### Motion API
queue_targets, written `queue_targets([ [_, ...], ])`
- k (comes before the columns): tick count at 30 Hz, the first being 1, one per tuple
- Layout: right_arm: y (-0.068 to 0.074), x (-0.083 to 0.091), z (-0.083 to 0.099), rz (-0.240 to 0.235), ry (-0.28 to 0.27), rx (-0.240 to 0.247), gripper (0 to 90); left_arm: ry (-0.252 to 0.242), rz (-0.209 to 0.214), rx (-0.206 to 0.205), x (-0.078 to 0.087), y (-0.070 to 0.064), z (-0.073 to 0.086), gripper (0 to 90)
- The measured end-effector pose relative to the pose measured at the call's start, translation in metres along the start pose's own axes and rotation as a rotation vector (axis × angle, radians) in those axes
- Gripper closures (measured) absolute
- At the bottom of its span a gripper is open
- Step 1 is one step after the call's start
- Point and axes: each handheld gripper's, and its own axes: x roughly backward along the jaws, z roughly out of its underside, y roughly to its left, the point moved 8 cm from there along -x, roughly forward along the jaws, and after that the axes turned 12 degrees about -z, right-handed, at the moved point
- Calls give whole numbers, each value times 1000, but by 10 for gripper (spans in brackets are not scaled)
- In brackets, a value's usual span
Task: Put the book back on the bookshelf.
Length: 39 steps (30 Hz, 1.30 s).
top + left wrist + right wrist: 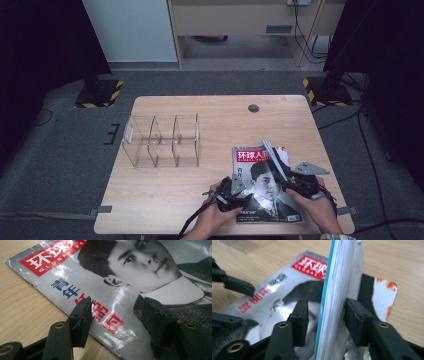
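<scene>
At the table's (165,200) near right edge, the left gripper (115,312) hovers released over the magazine's (260,185) cover, jaws apart. The right gripper (325,312) stands around an upright book (337,290), one jaw touching. Farther left sits a clear organizer (162,140).

The upright magazine (334,297) runs off the right gripper view's top, its cover perhaps teal.
</scene>
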Motion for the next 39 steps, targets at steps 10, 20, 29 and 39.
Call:
queue_targets([
  [10, 2, -2, -1, 17, 21, 38, 469, 1, 1, 3, -1, 0, -1, 411],
  [20, 6, 5, -6, 25, 6, 57, 603, -2, 10, 5, -10, 4, -7, 451],
  [29, 10, -1, -4, 10, 20, 49, 510, -3, 5, 1, -10, 4, -8, 451],
  [39, 1, -14, 5, 32, 70, 7, 426, -3, 1, 1, -10, 4, -8, 454],
])
